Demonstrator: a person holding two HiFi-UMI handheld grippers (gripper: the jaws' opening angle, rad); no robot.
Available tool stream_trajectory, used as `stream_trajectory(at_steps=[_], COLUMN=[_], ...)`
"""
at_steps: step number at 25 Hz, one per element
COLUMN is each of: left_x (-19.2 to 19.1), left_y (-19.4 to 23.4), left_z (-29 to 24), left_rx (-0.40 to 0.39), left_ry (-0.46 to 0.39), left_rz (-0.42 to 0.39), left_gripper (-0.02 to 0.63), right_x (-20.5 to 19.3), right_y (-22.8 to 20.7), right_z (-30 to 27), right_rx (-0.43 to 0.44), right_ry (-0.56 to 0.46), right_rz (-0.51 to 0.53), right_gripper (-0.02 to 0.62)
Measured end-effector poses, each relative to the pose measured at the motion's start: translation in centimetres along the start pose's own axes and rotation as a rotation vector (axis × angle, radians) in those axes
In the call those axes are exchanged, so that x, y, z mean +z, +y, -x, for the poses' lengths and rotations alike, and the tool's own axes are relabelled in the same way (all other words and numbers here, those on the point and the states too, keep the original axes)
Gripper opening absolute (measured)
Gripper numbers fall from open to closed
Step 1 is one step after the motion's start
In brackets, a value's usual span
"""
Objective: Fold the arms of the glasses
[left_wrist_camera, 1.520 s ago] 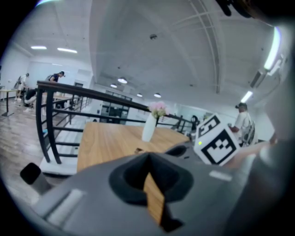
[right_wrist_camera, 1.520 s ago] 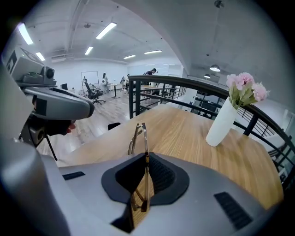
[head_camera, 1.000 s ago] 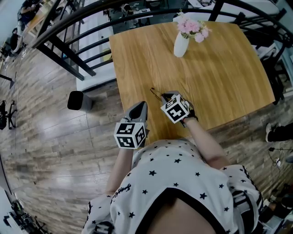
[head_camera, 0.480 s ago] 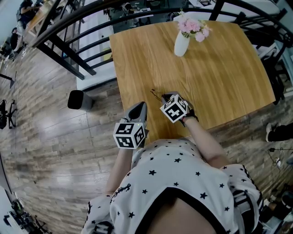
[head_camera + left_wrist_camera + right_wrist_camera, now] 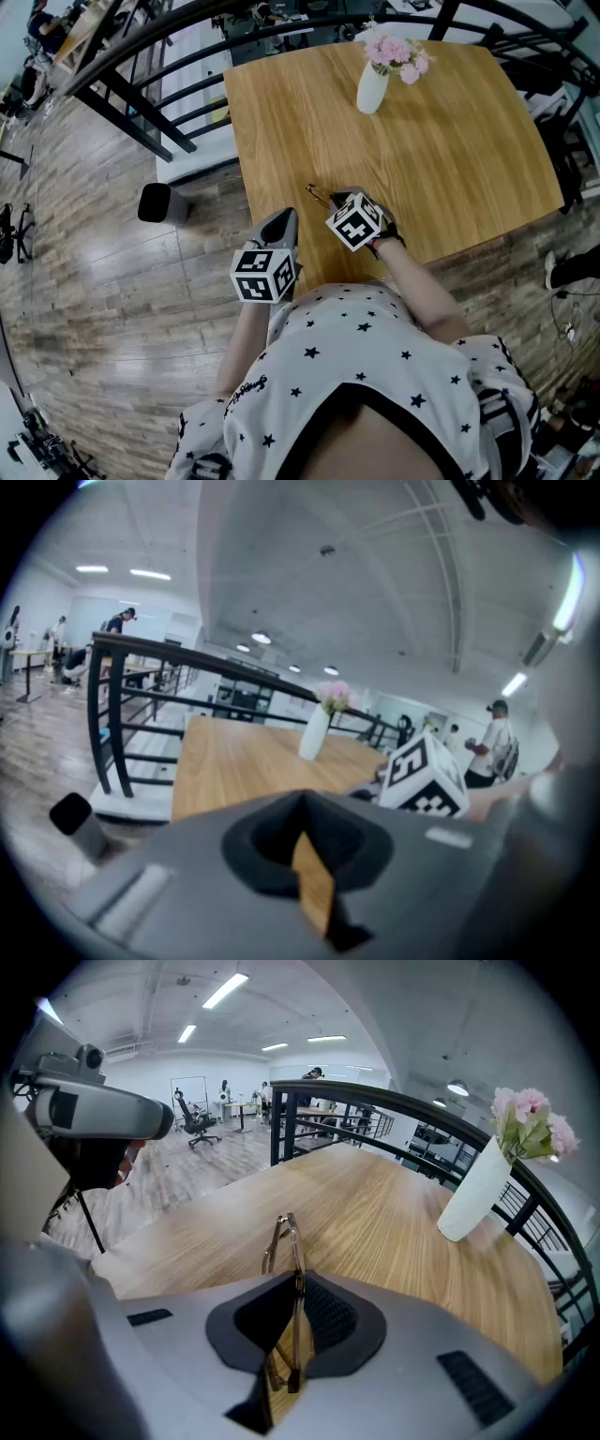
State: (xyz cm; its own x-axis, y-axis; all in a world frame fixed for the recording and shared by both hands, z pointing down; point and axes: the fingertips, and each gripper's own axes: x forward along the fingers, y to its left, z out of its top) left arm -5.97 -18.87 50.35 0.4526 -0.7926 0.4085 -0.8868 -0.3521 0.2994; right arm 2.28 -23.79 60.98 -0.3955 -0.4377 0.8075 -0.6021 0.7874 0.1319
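While the right gripper (image 5: pixel 292 1283) pinches the thin brown metal glasses (image 5: pixel 294 1241), their arms look maybe folded already; the left gripper (image 5: pixel 302 803) is closed, empty.

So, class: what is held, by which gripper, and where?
The right gripper grips the glasses by their thin frame, edge-on; the left gripper is shut, empty.
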Motion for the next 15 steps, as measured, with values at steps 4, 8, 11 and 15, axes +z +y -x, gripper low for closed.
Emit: stream_trajectory(at_steps=[4, 8, 11, 15], left_x=[-0.2, -0.3, -0.5, -0.8], left_y=[-0.2, -0.1, -0.3, -0.3], left_z=[0.0, 0.0, 0.1, 0.2], left_rx=[0.000, 0.005, -0.001, 0.004], left_ry=[0.007, 0.015, 0.015, 0.019], left_rz=[0.001, 0.001, 0.008, 0.015], left_gripper=[0.006, 0.006, 0.006, 0.006], right_x=[-0.2, -0.3, -0.5, -0.9], right_y=[0.7, 1.2, 1.7, 2.6], right_z=[0.1, 0.0, -0.1, -0.4], right_rx=[0.017, 0.023, 0.034, 0.064], right_ry=[0.004, 0.010, 0.016, 0.034], right_rz=[0.019, 0.038, 0.049, 0.070], right_gripper=[0.023, 0.023, 0.031, 0.052])
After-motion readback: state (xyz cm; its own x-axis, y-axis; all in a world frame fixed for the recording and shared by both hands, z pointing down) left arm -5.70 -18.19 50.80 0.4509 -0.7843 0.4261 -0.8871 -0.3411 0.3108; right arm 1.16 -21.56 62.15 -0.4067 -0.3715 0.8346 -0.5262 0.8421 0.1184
